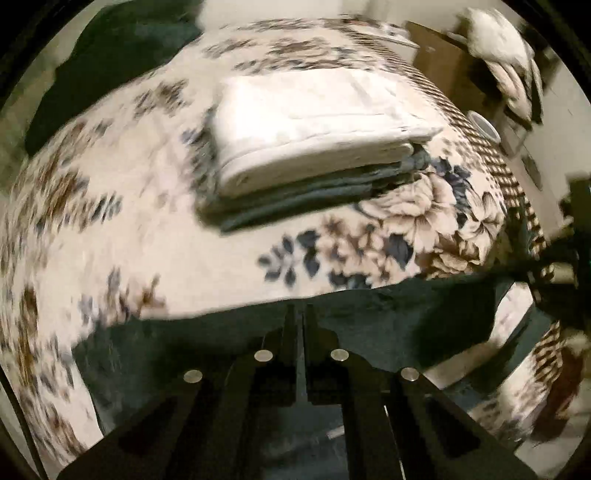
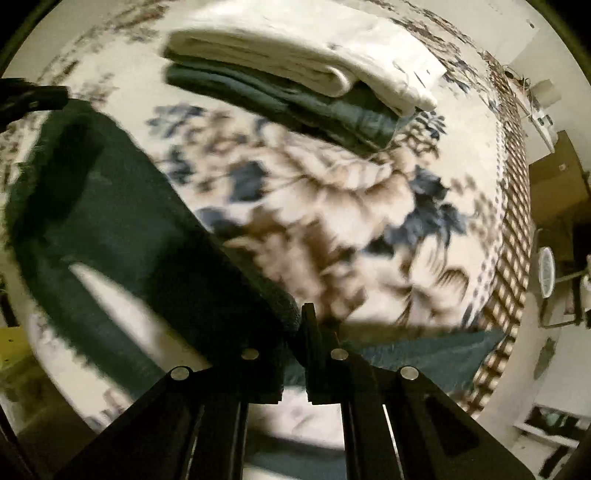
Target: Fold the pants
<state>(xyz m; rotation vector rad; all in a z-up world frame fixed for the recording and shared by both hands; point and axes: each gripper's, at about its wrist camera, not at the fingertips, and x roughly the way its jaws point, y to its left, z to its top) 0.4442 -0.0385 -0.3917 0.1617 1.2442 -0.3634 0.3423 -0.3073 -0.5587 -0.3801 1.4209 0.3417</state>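
Pants (image 1: 388, 306) dark green, plain, fuzzy-looking. Bedspread (image 1: 155, 236) cream with floral print: big beige-and-brown blooms, navy and slate-blue leaves; border of brown-and-cream checks (image 2: 513, 236). Folded stack on bedspread: top piece (image 1: 314, 122) plain white, pieces beneath (image 1: 295, 192) grey-blue. Left gripper (image 1: 301, 332) and right gripper (image 2: 303, 332) black, with silver round studs. Wall (image 2: 509, 22) off-white.

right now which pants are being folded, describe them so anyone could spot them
On the floral bedspread, a folded stack sits further back. The dark green pants hang nearer, pinched between the left gripper and right gripper: the only garment lifted, unfolded and fuzzy.
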